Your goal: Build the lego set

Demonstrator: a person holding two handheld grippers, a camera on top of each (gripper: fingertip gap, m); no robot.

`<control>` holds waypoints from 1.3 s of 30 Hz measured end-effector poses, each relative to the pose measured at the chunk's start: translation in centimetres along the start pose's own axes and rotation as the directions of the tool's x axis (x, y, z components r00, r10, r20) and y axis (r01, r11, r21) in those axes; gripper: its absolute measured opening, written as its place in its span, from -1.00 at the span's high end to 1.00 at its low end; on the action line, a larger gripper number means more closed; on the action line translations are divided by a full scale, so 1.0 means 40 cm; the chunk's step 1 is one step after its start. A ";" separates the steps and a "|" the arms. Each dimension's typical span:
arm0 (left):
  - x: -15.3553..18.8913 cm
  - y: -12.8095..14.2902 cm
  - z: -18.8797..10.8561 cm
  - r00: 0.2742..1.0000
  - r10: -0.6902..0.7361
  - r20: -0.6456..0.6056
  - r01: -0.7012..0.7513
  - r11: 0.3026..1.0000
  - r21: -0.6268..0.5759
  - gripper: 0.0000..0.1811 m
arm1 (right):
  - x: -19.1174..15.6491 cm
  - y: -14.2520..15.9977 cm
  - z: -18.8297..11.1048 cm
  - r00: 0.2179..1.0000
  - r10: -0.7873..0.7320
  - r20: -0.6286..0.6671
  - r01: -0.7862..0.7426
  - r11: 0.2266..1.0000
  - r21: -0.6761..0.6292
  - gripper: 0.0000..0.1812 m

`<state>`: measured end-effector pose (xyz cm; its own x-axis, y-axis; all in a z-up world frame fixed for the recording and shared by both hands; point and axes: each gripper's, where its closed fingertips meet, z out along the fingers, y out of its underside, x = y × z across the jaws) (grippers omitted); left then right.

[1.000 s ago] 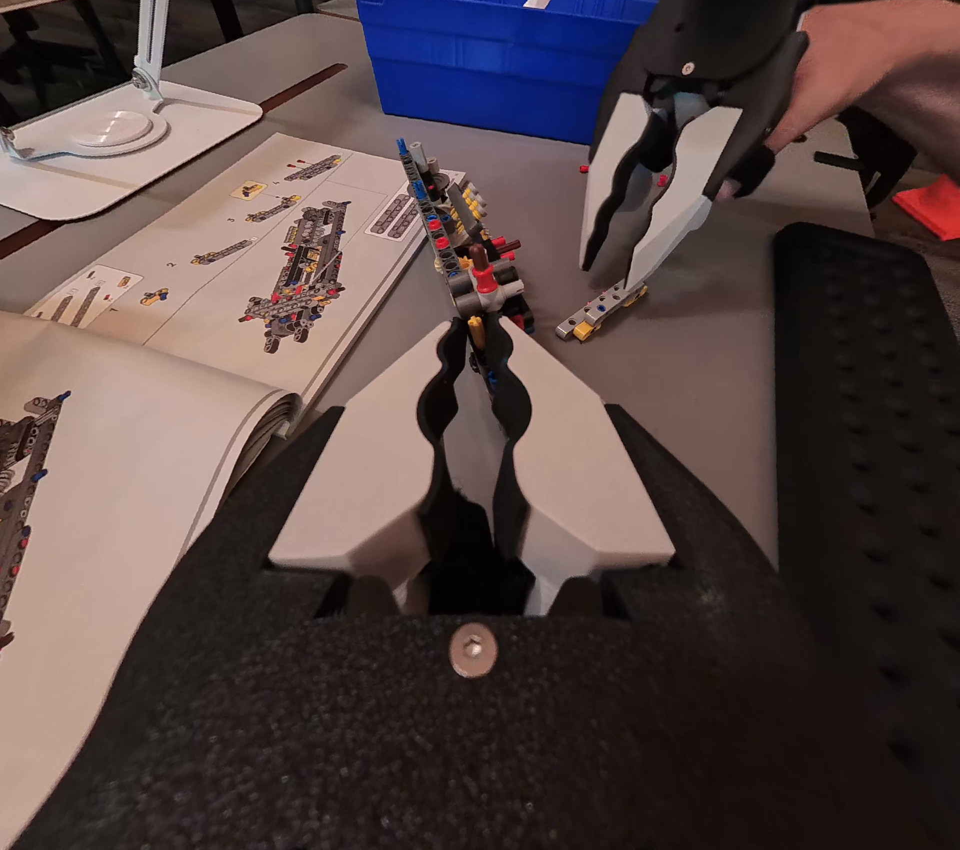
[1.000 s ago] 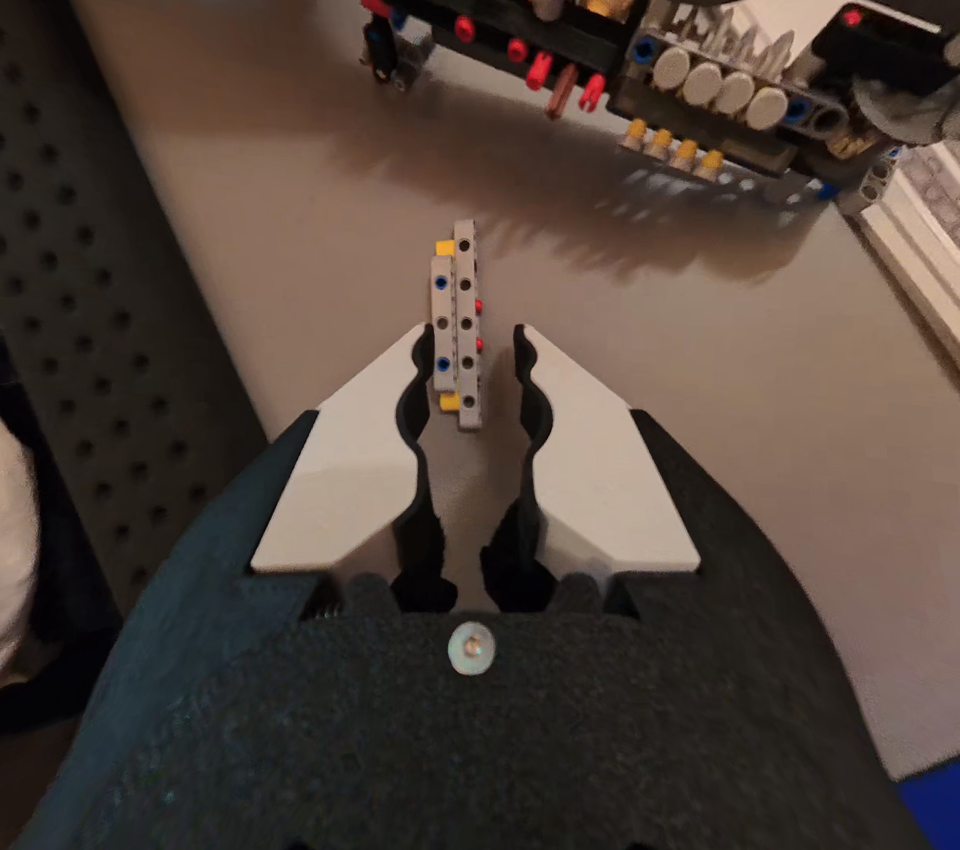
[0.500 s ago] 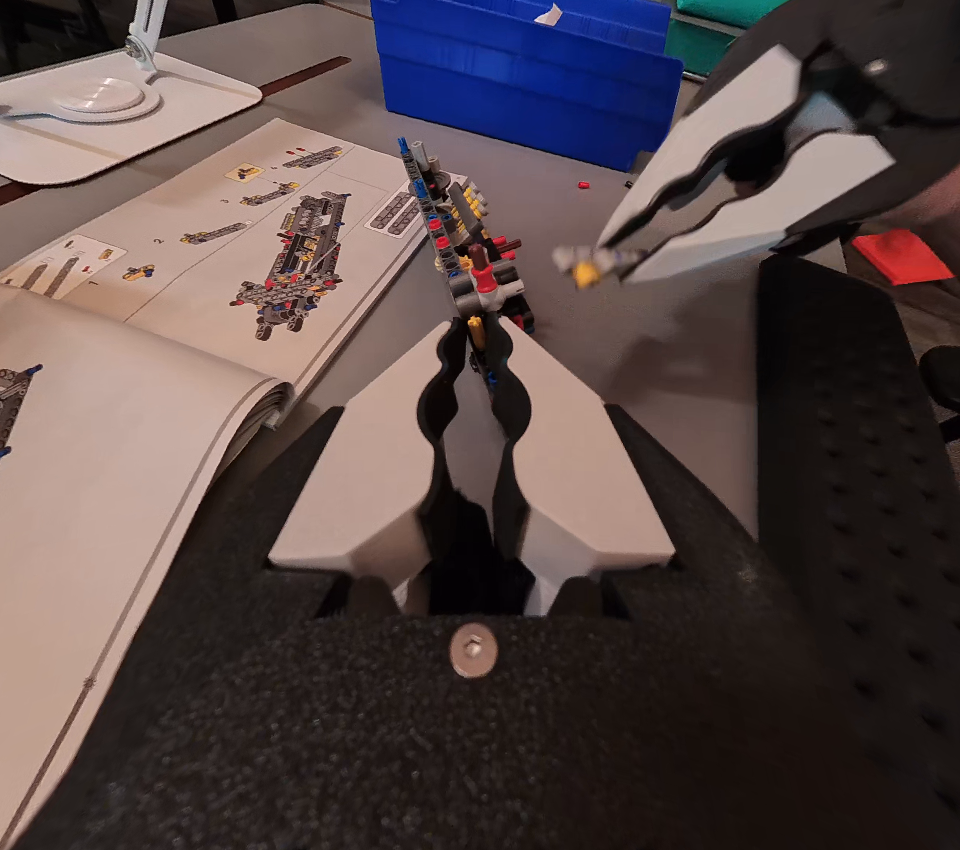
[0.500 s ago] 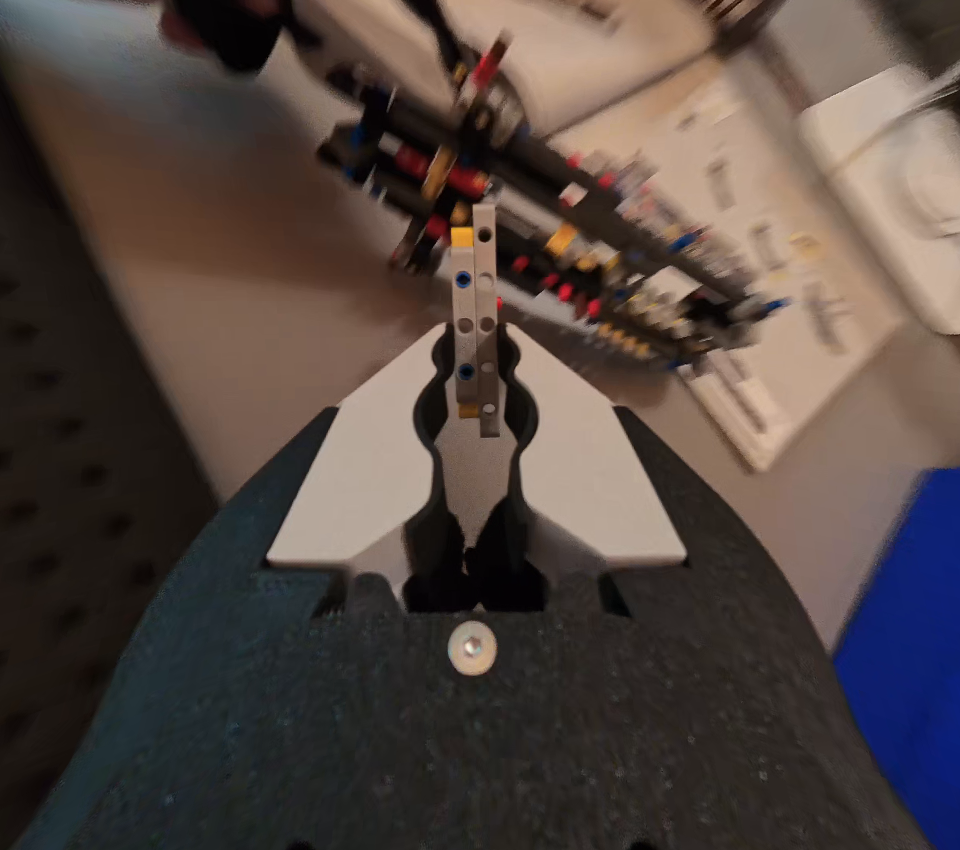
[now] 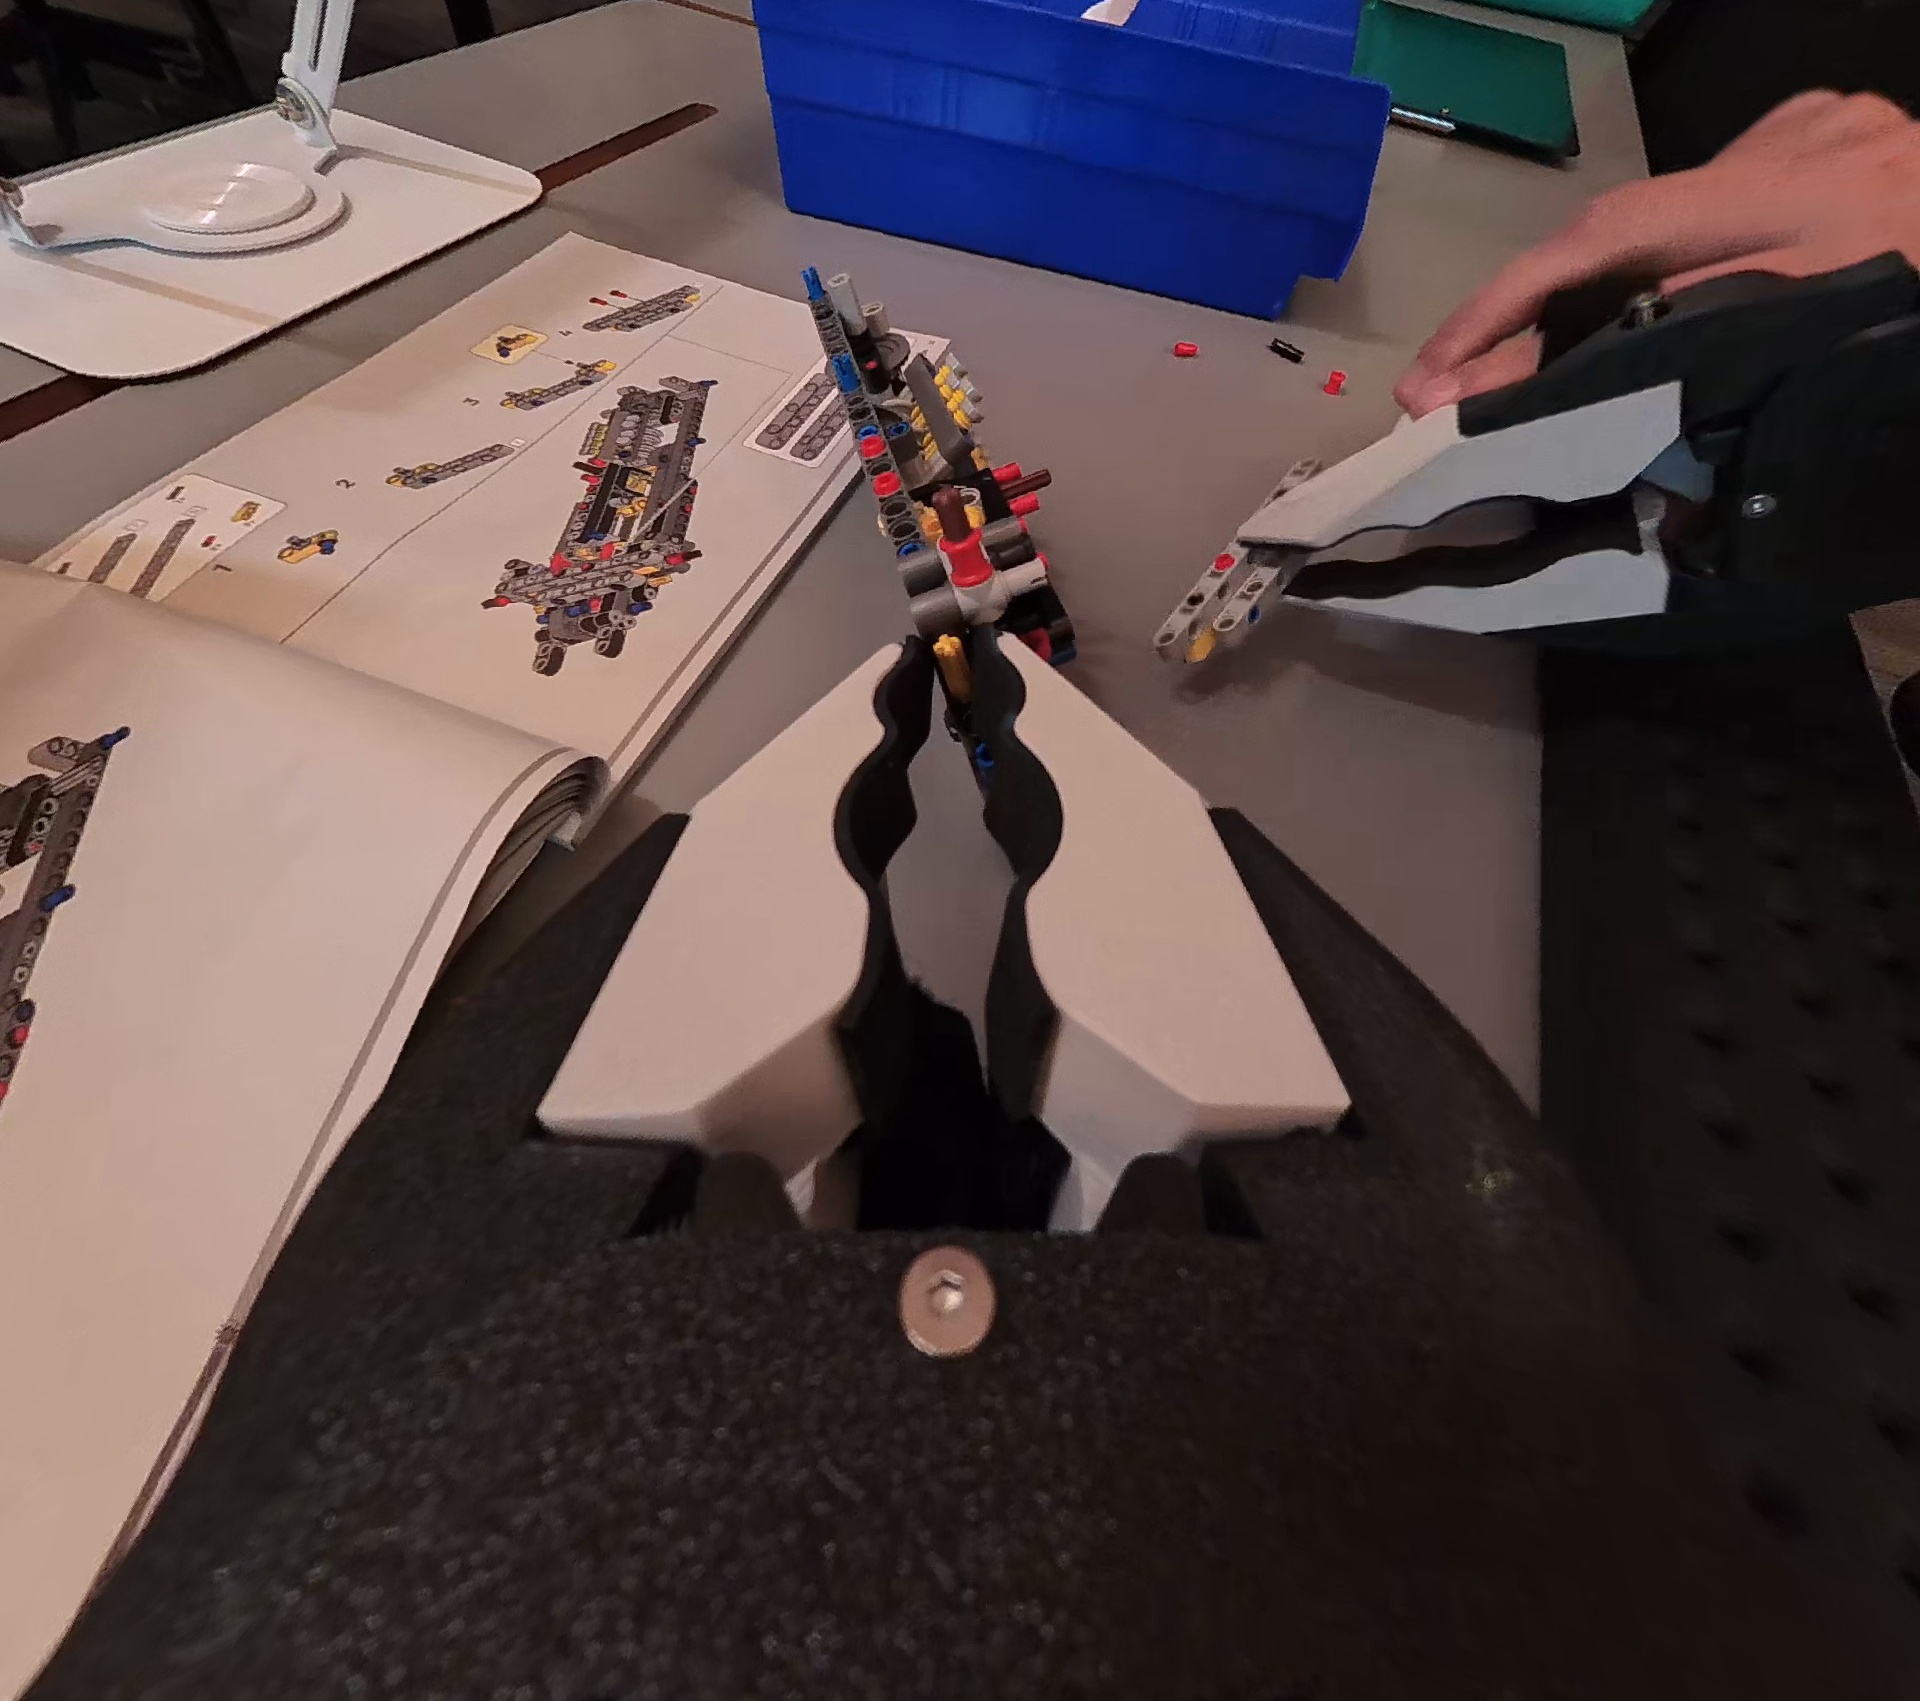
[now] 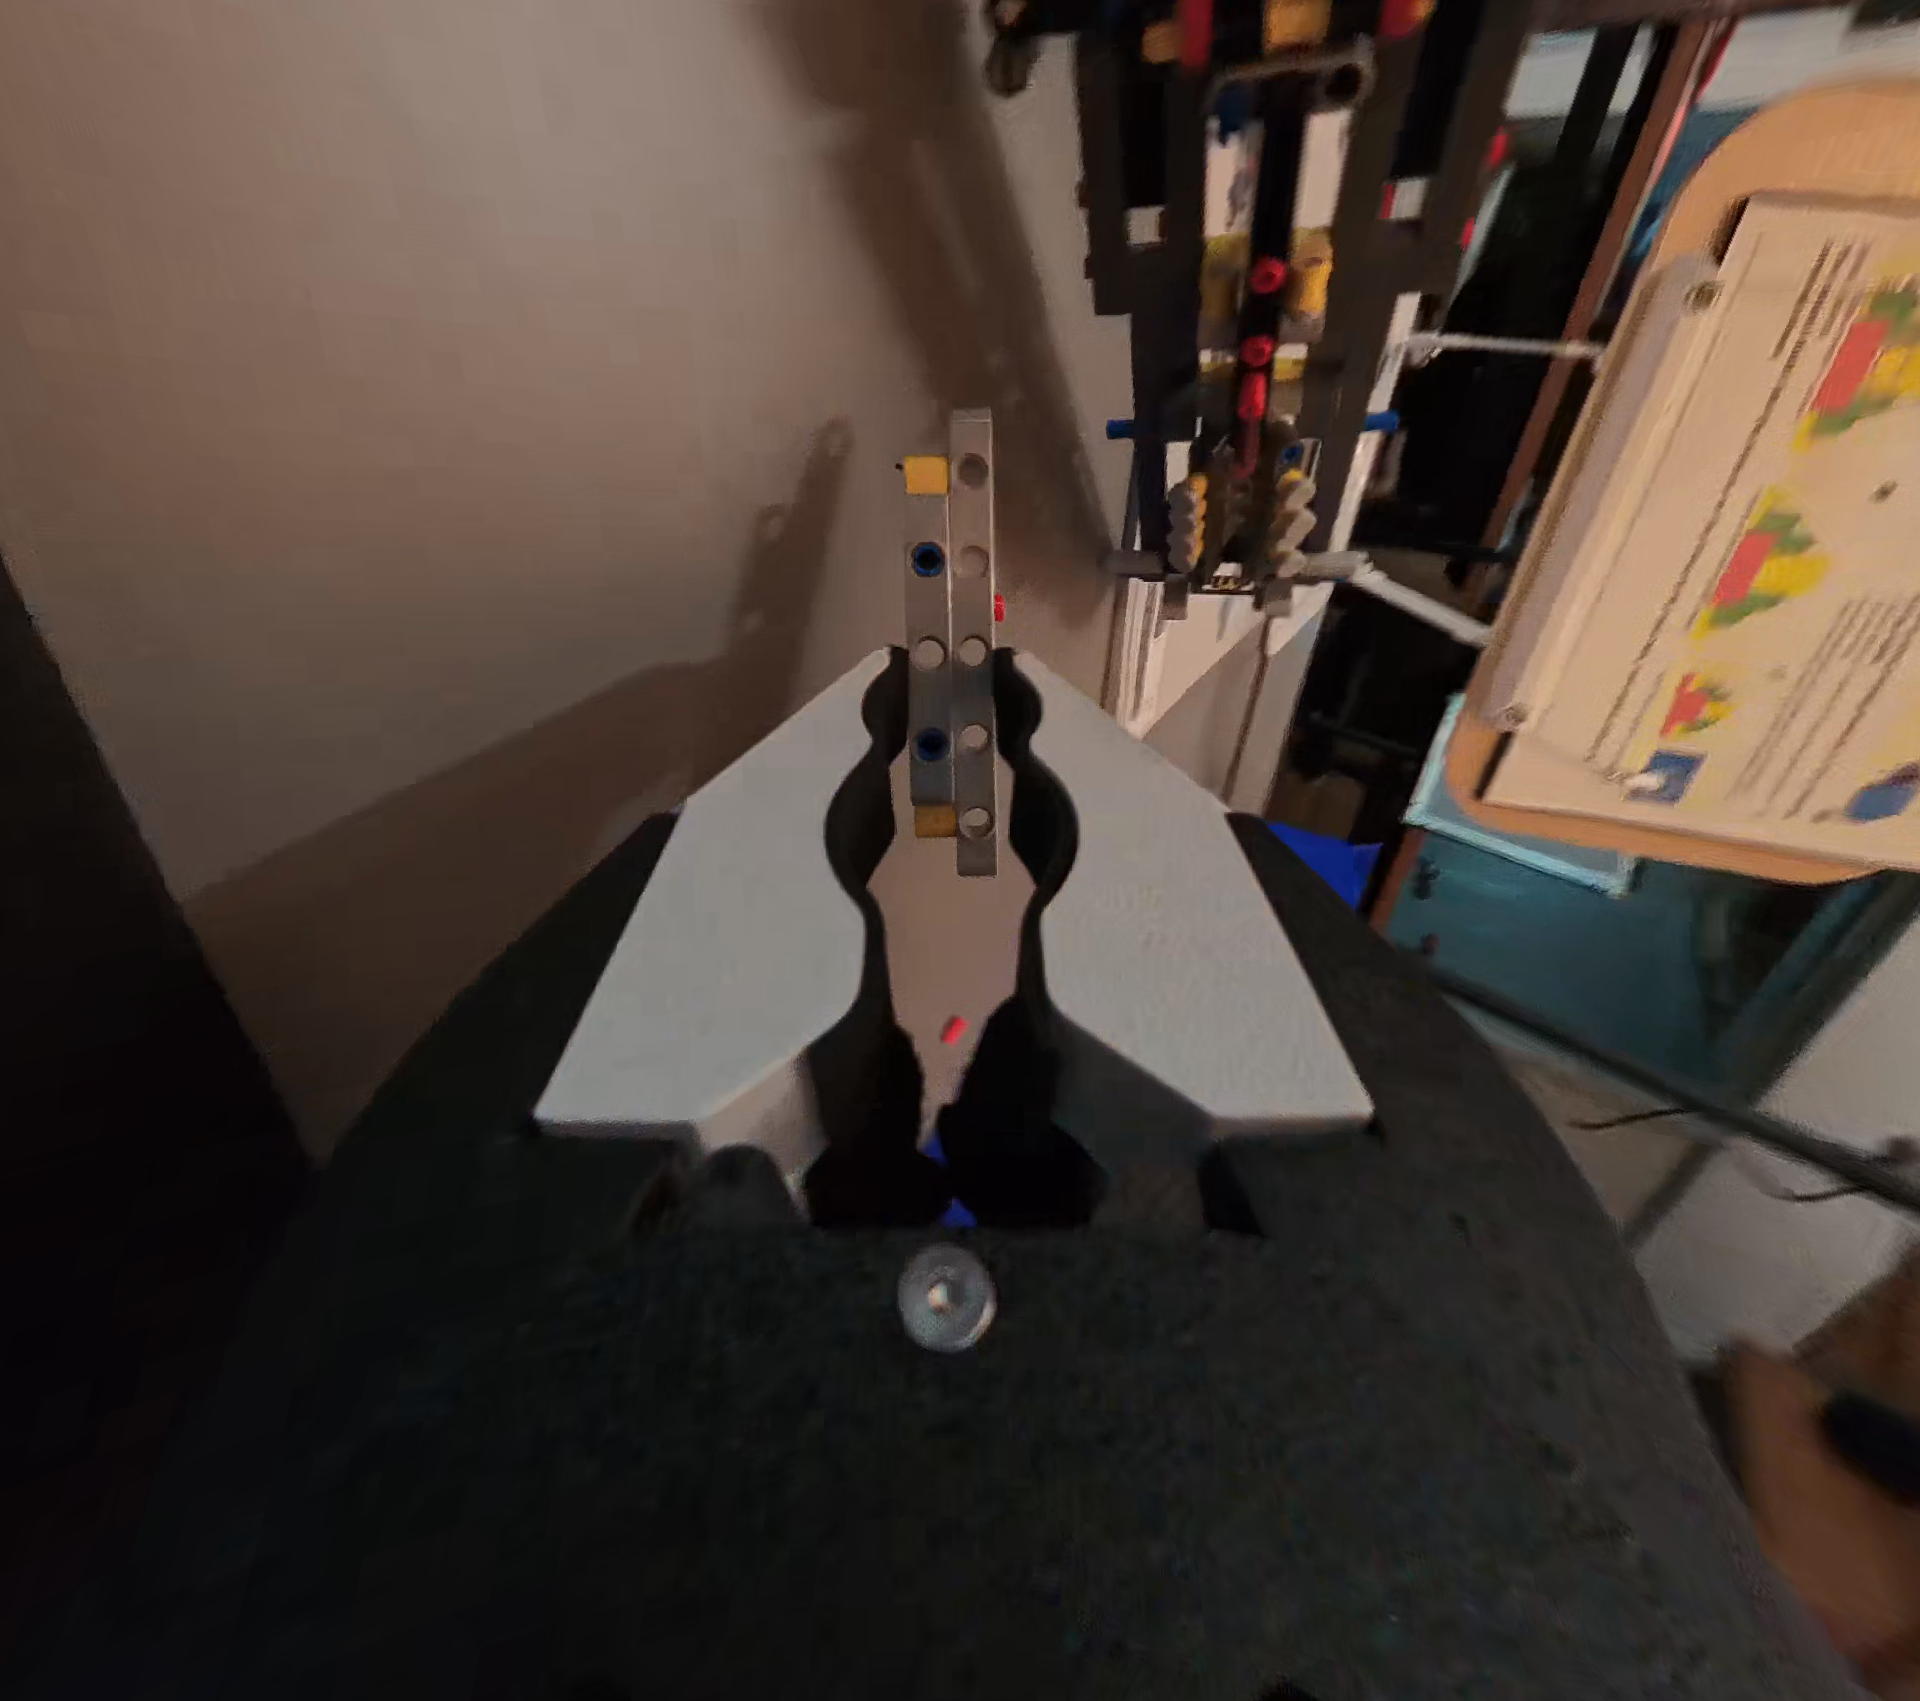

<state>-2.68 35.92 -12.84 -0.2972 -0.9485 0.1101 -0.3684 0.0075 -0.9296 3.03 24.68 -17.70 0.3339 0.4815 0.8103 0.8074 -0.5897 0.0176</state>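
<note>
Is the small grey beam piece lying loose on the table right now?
No: the small grey beam piece is clamped between the fingers of the right tool, sticking out past their tips above the table.

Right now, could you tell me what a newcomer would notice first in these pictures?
Probably the half-built lego model at table centre, its near end clamped in the left gripper. Next, the right gripper beside it, pinching a small grey beam piece, and the bright blue bin behind.

Left gripper and right gripper: textured black bodies, silver hex screw, pale grey jaws, wavy black inner pads
</note>
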 end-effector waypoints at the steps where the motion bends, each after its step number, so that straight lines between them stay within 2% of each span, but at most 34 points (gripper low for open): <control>1: 0.001 0.000 0.001 1.000 0.007 0.003 -0.007 1.000 -0.001 0.94 | 0.004 0.014 0.006 0.996 -0.083 -0.037 0.082 0.996 -0.022 0.84; 3: 0.005 0.001 0.002 0.999 0.030 0.010 -0.030 1.000 -0.004 0.94 | 0.001 0.032 0.020 0.966 -0.244 -0.088 0.241 0.969 -0.049 0.83; 8: 0.009 0.001 0.001 0.999 0.050 0.020 -0.050 0.999 -0.008 0.94 | -0.027 0.064 0.041 0.938 -0.337 -0.084 0.336 0.941 -0.025 0.84; 15: 0.007 0.004 0.002 0.999 0.038 0.012 -0.038 0.999 -0.013 0.94 | -0.052 0.060 0.016 0.986 -0.164 0.040 0.161 0.984 0.072 0.84; 17: 0.008 0.004 0.003 0.999 0.040 0.012 -0.040 0.999 -0.013 0.94 | -0.055 0.056 0.002 0.991 -0.112 0.076 0.103 0.988 0.111 0.75; 19: 0.008 0.004 0.003 0.999 0.041 0.012 -0.041 0.999 -0.013 0.94 | -0.070 0.053 -0.018 0.983 -0.037 0.180 0.011 0.990 0.142 0.71; 21: 0.008 0.004 0.003 0.999 0.041 0.011 -0.041 0.999 -0.013 0.94 | -0.091 0.038 -0.055 0.934 0.046 0.353 -0.116 0.977 0.180 0.59; 23: 0.008 0.004 0.003 0.999 0.040 0.010 -0.040 0.999 -0.014 0.94 | -0.094 0.018 -0.100 0.836 0.115 0.536 -0.261 0.943 0.206 0.59; 25: 0.008 0.004 0.004 0.999 0.042 0.010 -0.042 0.999 -0.015 0.94 | -0.056 0.010 -0.120 0.742 0.181 0.645 -0.400 0.892 0.209 0.60; 27: 0.009 0.003 0.004 0.999 0.045 0.009 -0.045 0.999 -0.015 0.94 | -0.018 0.019 -0.104 0.645 0.228 0.730 -0.497 0.850 0.173 0.69; 30: 0.009 0.003 0.004 0.999 0.050 0.011 -0.050 0.999 -0.015 0.94 | 0.008 0.035 -0.037 0.502 0.273 0.821 -0.584 0.807 0.088 0.79; 32: 0.008 0.004 0.003 0.999 0.050 0.011 -0.050 0.999 -0.016 0.94 | 0.006 0.027 0.000 0.394 0.274 0.877 -0.631 0.775 0.042 0.84; 34: 0.007 0.004 0.002 0.999 0.050 0.010 -0.049 0.999 -0.017 0.94 | -0.015 0.024 0.019 0.315 0.234 0.920 -0.626 0.779 0.016 0.84; 35: 0.006 0.005 0.001 0.999 0.049 0.010 -0.049 0.999 -0.017 0.94 | -0.023 0.021 0.020 0.298 0.204 0.932 -0.623 0.782 0.028 0.84; 39: 0.005 0.006 0.000 0.999 0.051 0.011 -0.051 0.999 -0.018 0.94 | -0.049 0.036 0.036 0.394 0.161 0.905 -0.544 0.835 0.088 0.77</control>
<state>-2.82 35.75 -13.02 -0.3060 -0.9502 0.0584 -0.3688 0.0617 -0.9275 4.22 23.83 -20.09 0.7014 0.6817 -0.2082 0.5352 -0.6966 -0.4778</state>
